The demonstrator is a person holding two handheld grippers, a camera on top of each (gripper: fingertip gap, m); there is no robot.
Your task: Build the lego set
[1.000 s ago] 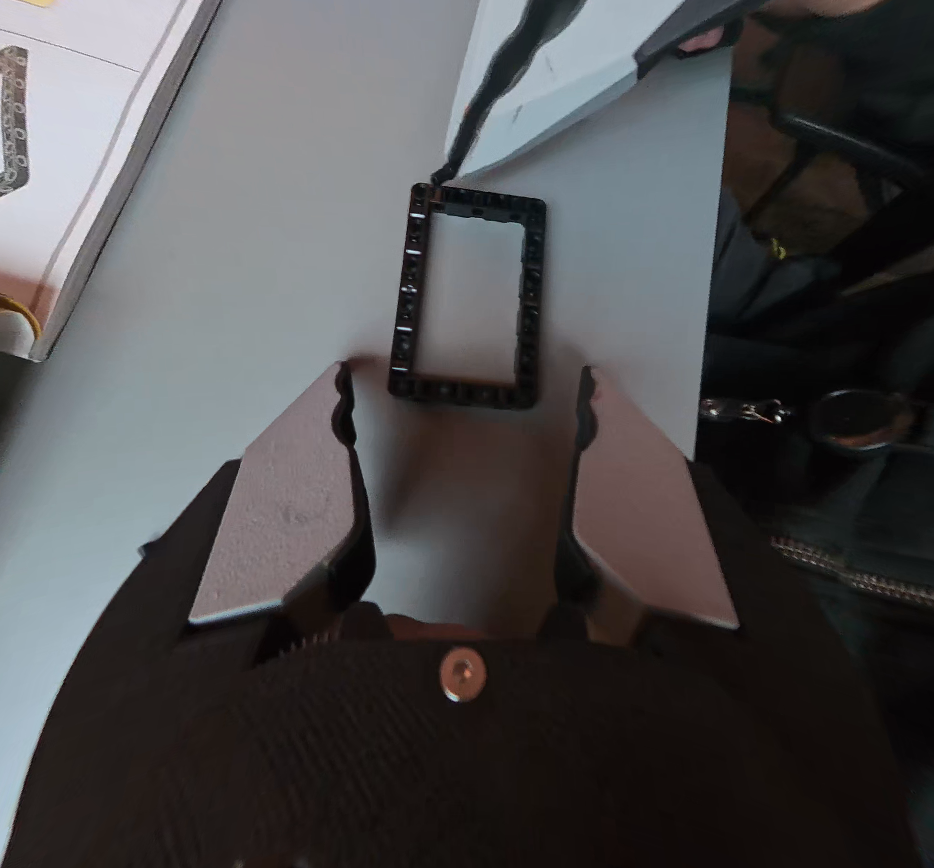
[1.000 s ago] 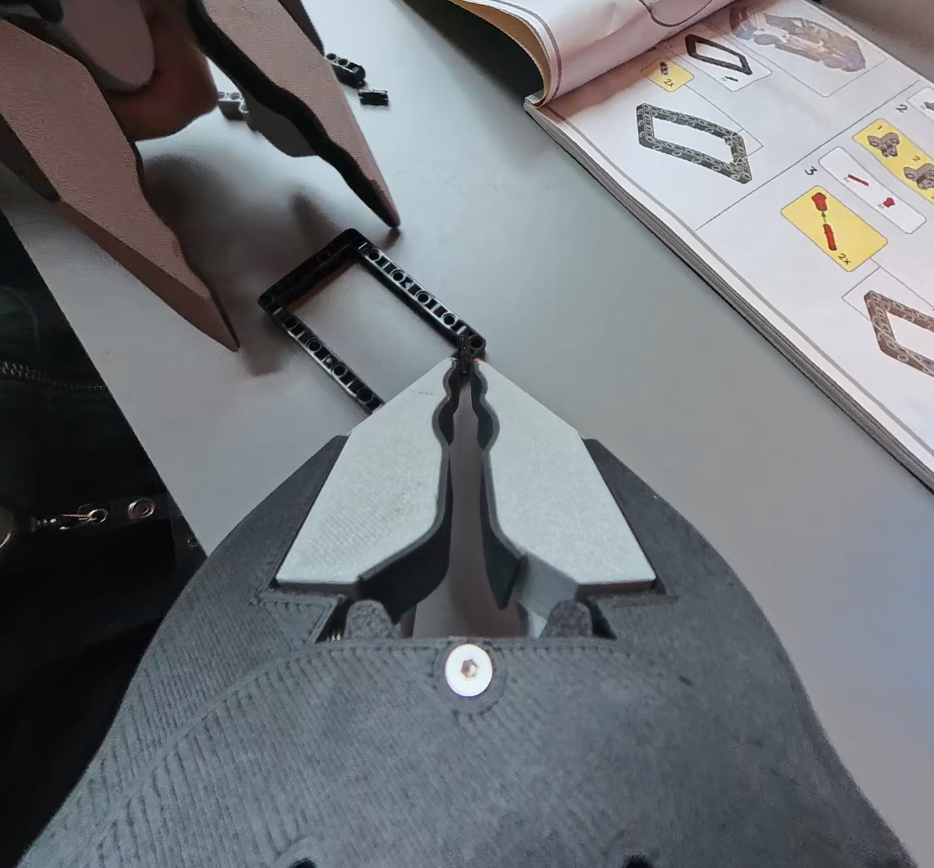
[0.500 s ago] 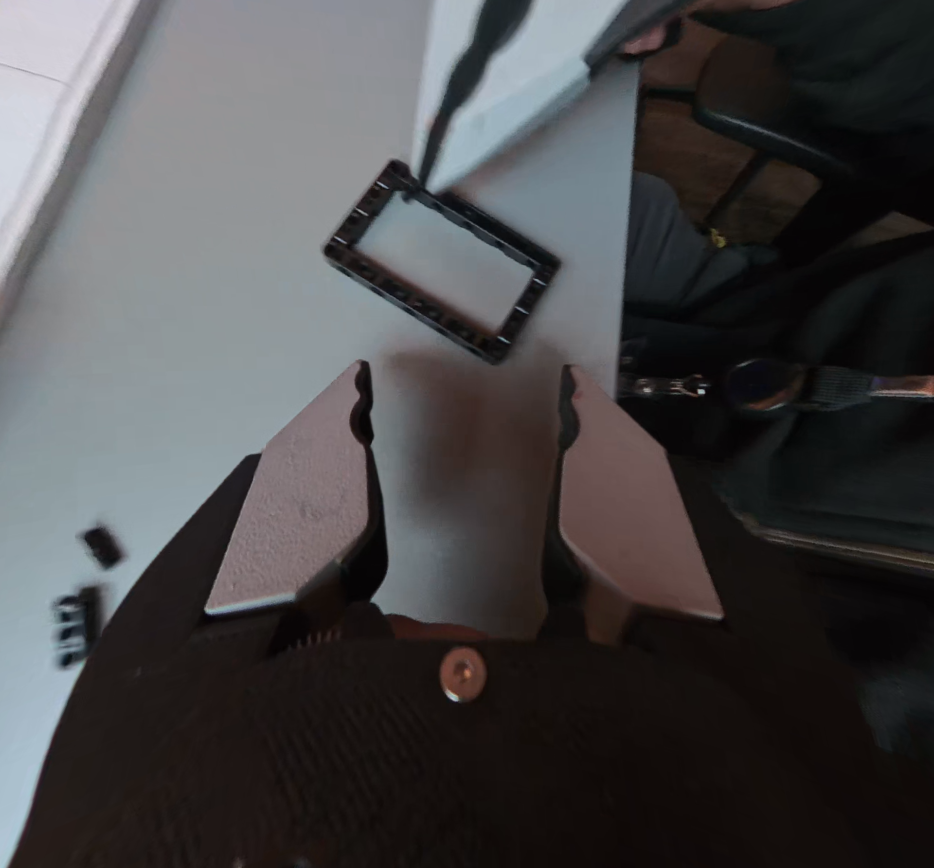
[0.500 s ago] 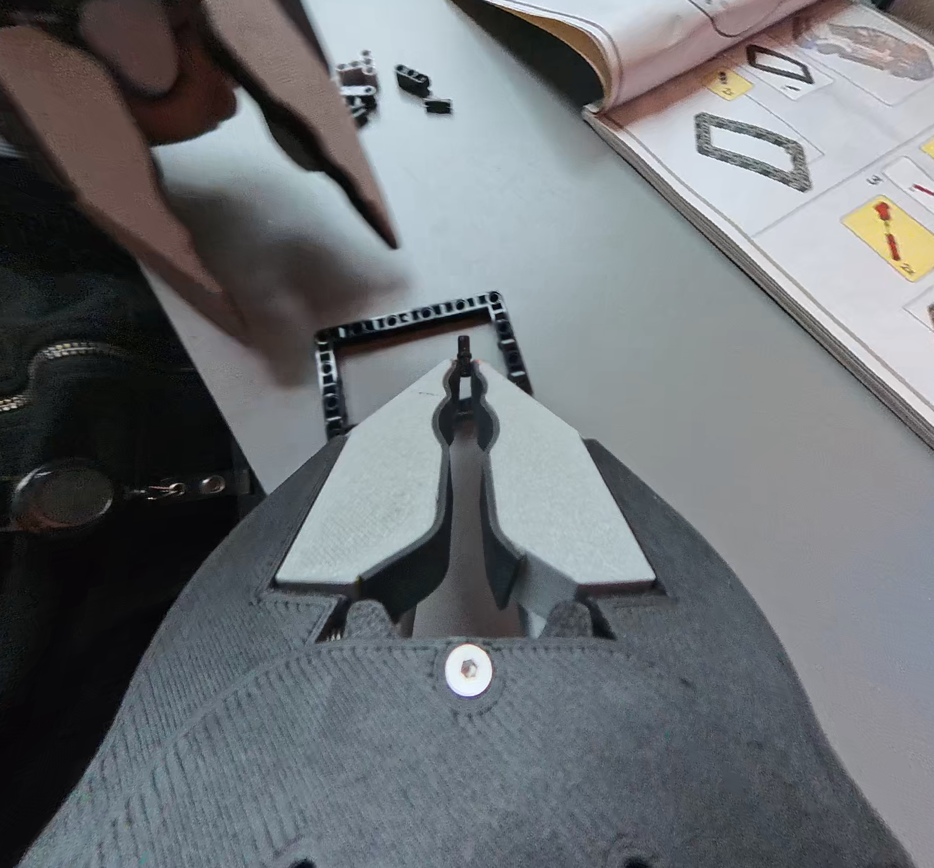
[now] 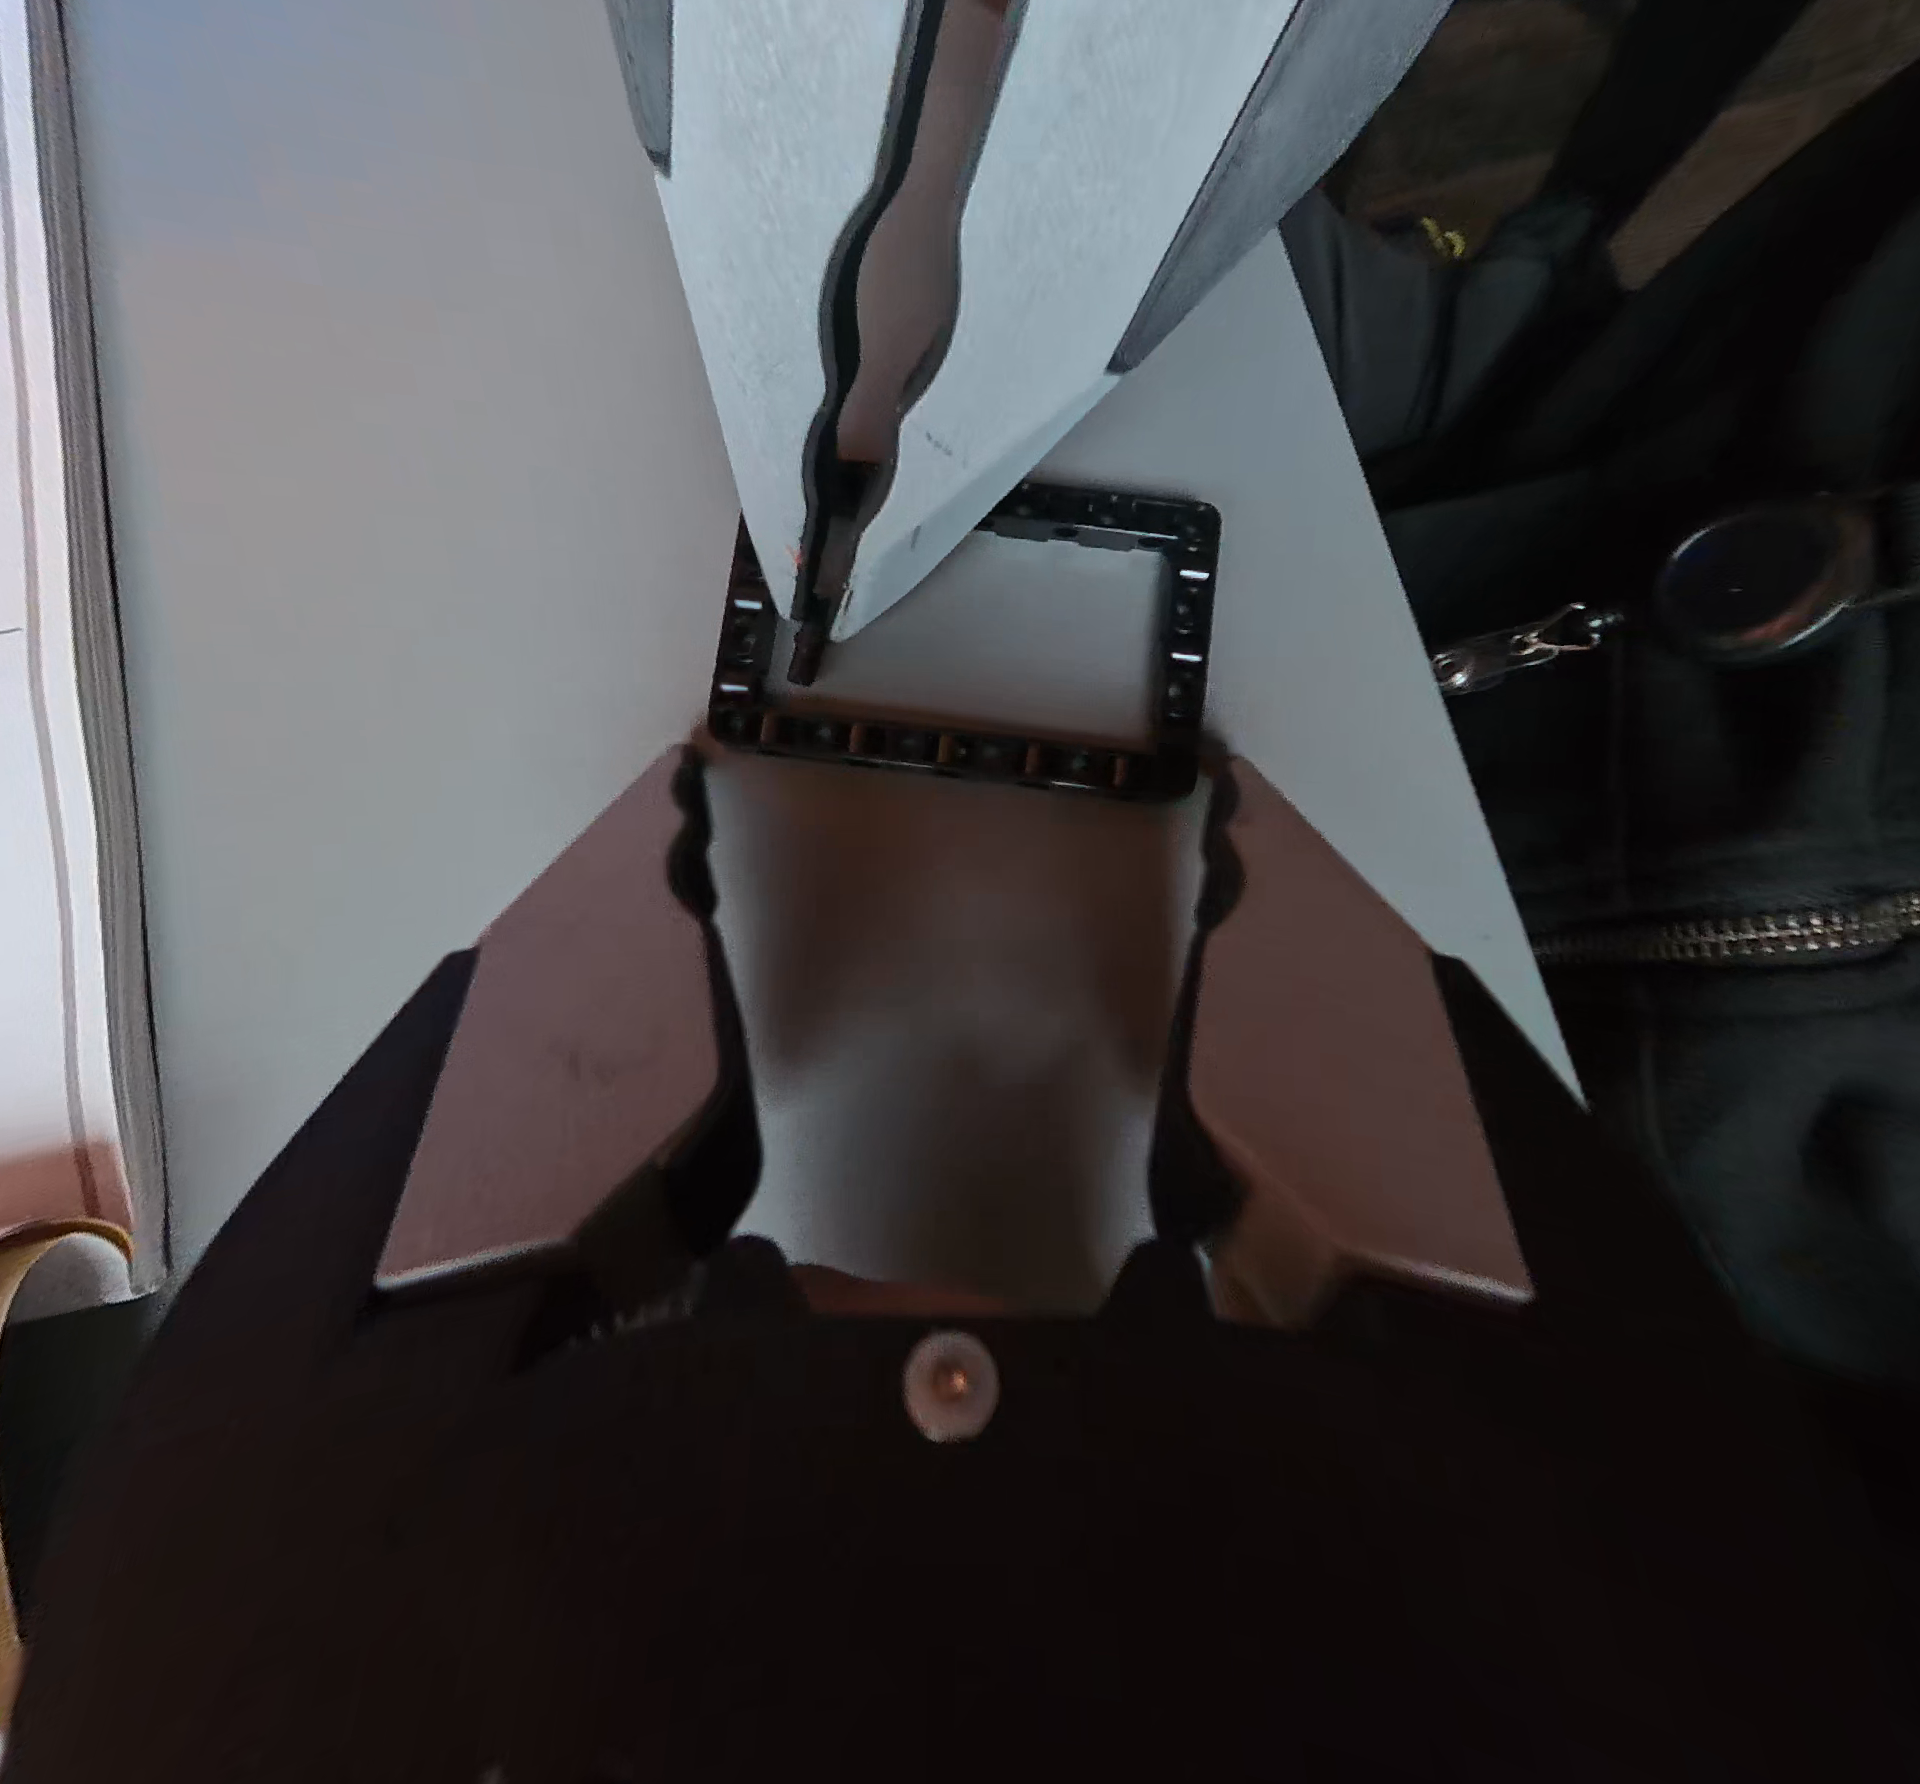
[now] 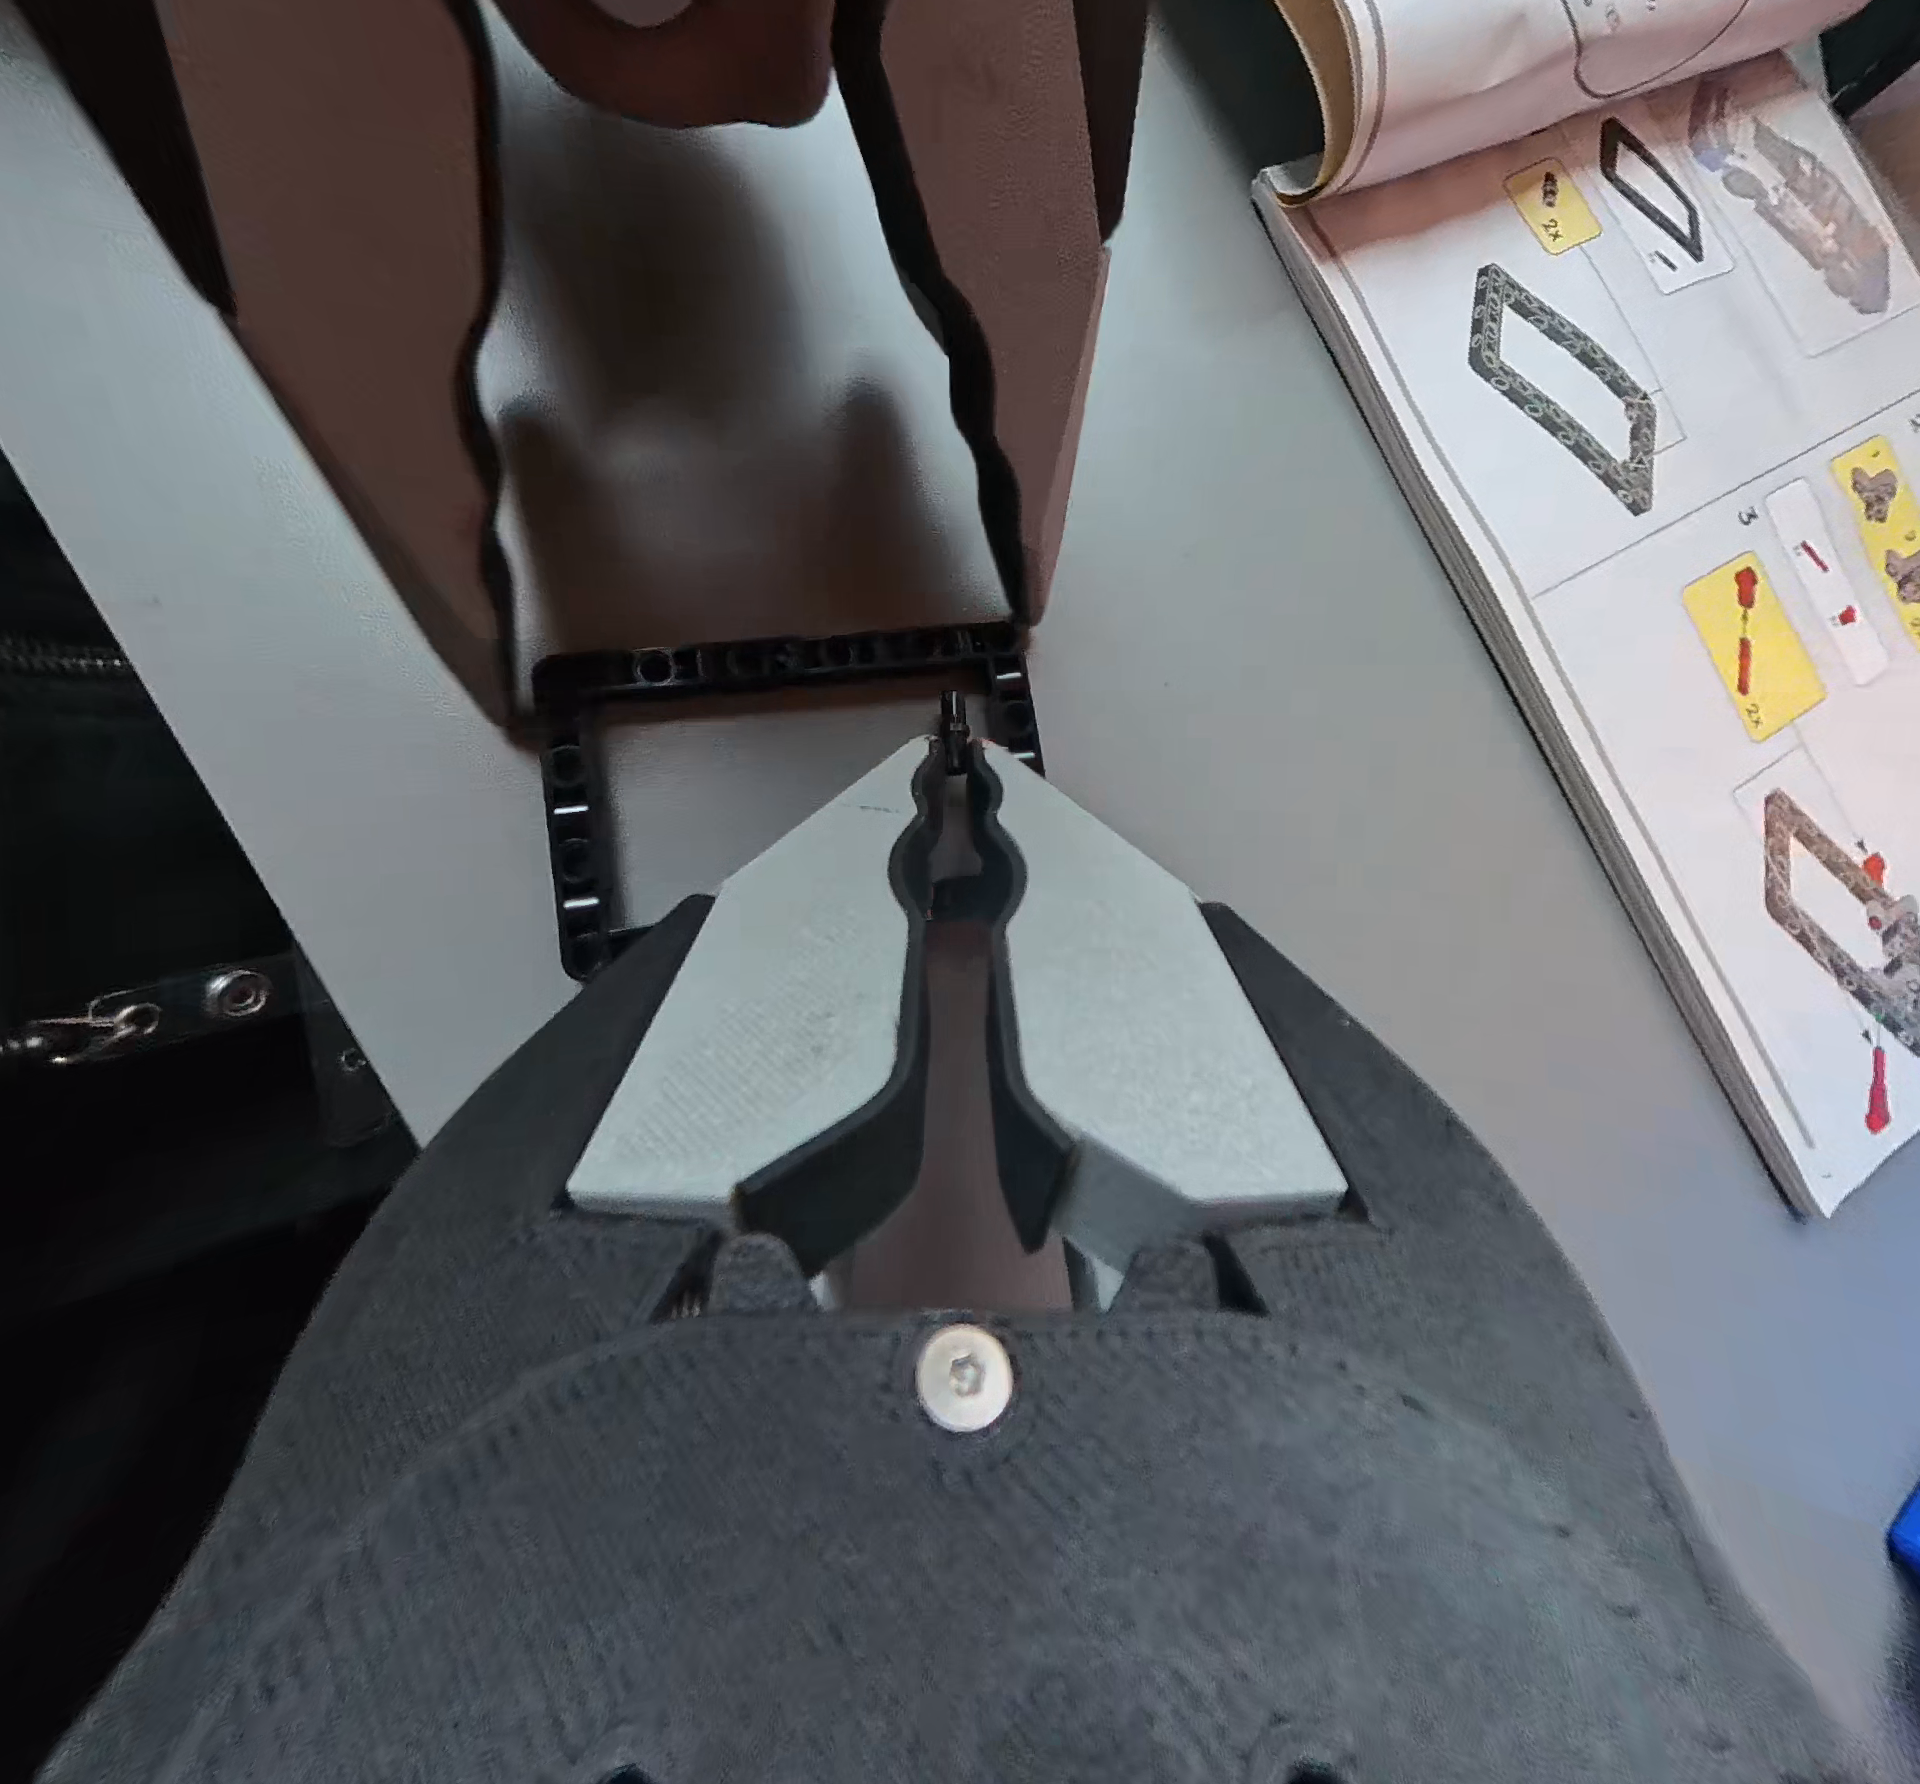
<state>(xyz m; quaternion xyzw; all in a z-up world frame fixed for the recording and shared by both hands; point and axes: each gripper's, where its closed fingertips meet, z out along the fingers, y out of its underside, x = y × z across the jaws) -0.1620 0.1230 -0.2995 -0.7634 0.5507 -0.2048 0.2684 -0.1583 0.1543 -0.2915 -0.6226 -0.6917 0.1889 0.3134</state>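
A black rectangular lego frame (image 5: pixel 966 749) lies flat on the grey table (image 5: pixel 364 487) near its edge. My left gripper (image 5: pixel 956 778) is open, with its fingertips flanking the two ends of the frame's near long side; I cannot tell if they touch it. My right gripper (image 6: pixel 951 752) is shut on a small black pin (image 6: pixel 951 711) that sticks out past its tips. The pin (image 5: pixel 805 659) hangs over the frame's opening beside one short side. In the right wrist view the frame (image 6: pixel 779 666) lies just ahead, with the left gripper (image 6: pixel 764 659) behind it.
An open instruction booklet (image 6: pixel 1610 487) lies on the table; its edge also shows in the left wrist view (image 5: pixel 62 591). The table edge (image 5: pixel 1434 695) runs close by the frame. Beyond it are a person's dark clothes with a zipper (image 5: pixel 1714 934). The tips of both grippers are at nearly the same place.
The frame has turned on the table. My left gripper has moved up to the frame's long side. My right gripper, still holding the pin, has moved over the frame's opening.
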